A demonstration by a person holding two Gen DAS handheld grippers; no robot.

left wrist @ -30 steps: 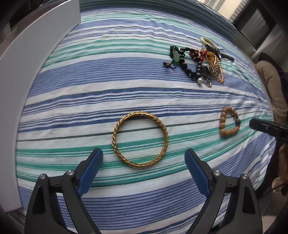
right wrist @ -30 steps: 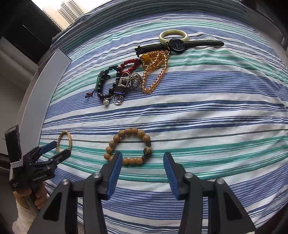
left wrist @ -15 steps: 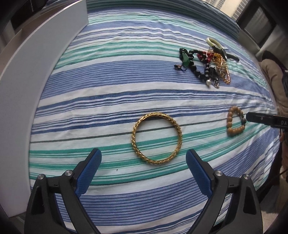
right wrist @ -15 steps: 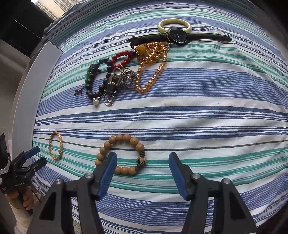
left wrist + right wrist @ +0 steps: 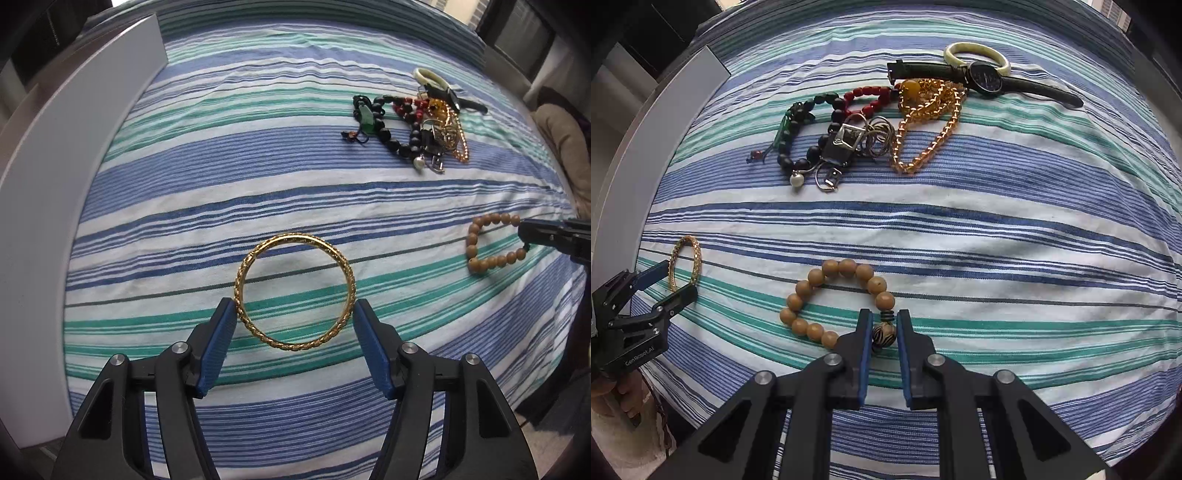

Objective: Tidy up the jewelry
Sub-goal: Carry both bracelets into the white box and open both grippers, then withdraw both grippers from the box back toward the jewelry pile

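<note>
One big striped cloth (image 5: 295, 184), blue, green and white, spread flat under it all. Along its left edge, a plain grey board (image 5: 74, 166).

Two black tools with blue pads, both pointing down at the cloth. Left tool (image 5: 293, 302): jaws just pulled in, now clamped on the gold bangle (image 5: 295, 347), one pad pressed on each side of the ring. Seen from the right wrist, held by a hand (image 5: 613, 398) at the near left. Right tool (image 5: 884, 314): jaws just pulled in too, almost closed, pinching the wooden bead bracelet (image 5: 816, 277) by its one dark striped bead (image 5: 884, 334).

Far back on the cloth, well apart from both tools, a mixed pile of jewelry (image 5: 871, 122). In that pile, a black watch (image 5: 986, 79) lying across a pale ring bangle (image 5: 975, 50), a loose gold chain (image 5: 923, 147) just beside them, then red and black beads and some small metal rings, all tangled.

Gold bangle lying flat near the front, left of the wooden bead bracelet, not touching it.
</note>
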